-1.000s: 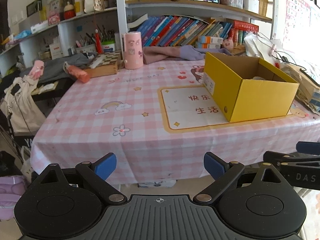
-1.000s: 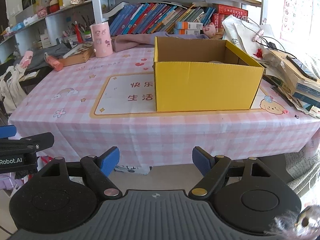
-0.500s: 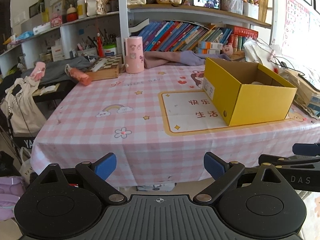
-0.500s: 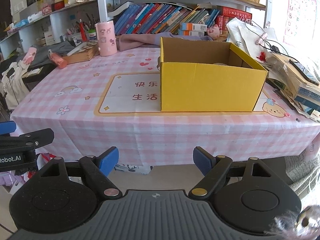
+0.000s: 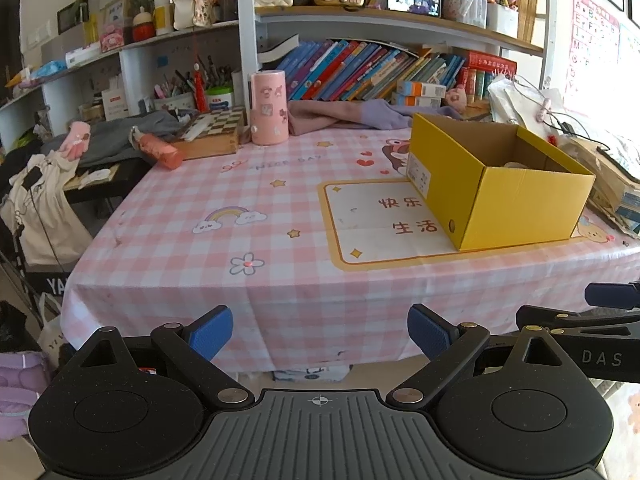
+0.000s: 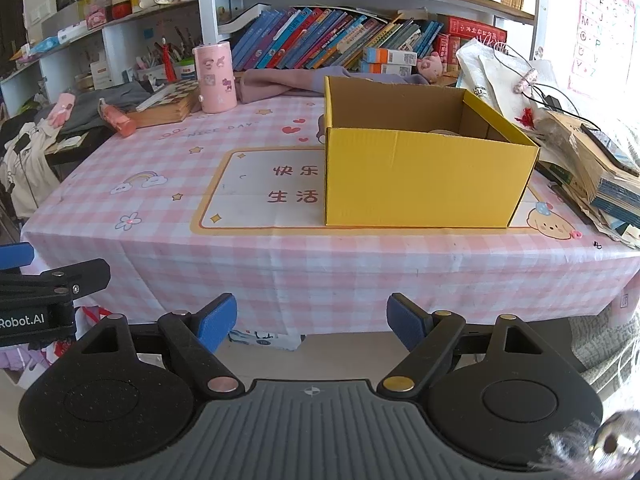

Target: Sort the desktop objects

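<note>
An open yellow cardboard box [image 5: 516, 200] [image 6: 420, 176] stands on the right part of the pink checked tablecloth [image 5: 256, 224] [image 6: 160, 184]; something pale lies inside it, mostly hidden. My left gripper [image 5: 320, 334] is open and empty, held off the table's front edge. My right gripper [image 6: 312, 322] is open and empty, also in front of the edge, facing the box. Each gripper shows at the side of the other's view, the right one in the left wrist view [image 5: 580, 320], the left one in the right wrist view [image 6: 44, 280].
At the table's back stand a pink cylinder [image 5: 268, 108] [image 6: 214, 78], a chessboard box [image 5: 212, 132], an orange-pink bottle [image 5: 160, 152] and a purple cloth [image 5: 348, 116]. Stacked books and papers [image 6: 592, 164] crowd the right edge. Bookshelves [image 5: 360, 68] rise behind.
Both grippers have drawn back and risen a little; the table and box look slightly farther and lower. Both stay open and empty.
</note>
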Tool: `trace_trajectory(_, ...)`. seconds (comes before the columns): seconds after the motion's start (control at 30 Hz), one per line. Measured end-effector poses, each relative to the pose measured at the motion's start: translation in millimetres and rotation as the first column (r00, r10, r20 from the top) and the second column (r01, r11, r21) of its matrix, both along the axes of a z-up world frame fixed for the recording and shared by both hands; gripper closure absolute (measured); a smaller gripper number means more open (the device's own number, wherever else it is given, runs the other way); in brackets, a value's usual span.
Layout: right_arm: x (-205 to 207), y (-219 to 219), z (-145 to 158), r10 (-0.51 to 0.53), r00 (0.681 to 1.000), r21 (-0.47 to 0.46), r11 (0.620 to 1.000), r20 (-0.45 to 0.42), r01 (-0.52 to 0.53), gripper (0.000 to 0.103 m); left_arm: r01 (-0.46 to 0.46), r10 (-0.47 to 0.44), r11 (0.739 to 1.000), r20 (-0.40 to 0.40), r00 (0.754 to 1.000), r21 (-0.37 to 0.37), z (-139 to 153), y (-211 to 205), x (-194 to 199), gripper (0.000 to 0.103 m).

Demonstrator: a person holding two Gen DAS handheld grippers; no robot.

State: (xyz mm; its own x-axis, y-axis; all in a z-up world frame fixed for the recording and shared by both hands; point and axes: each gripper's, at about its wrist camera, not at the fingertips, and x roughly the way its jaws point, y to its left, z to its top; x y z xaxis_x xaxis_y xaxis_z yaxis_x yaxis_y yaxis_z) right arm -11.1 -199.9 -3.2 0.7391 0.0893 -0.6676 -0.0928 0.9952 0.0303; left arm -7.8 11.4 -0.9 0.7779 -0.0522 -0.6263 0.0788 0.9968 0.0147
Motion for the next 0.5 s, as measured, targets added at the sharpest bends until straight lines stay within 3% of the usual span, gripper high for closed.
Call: trace_trajectory(0.5,-0.3,2.5,-0.1,0.0,1.0,-0.001,1.0,0.001,0.0,0.022,0.003,-0.003,1.0,0.001,1.0,0.002,-0.4,0.0,-0.5,0.007)
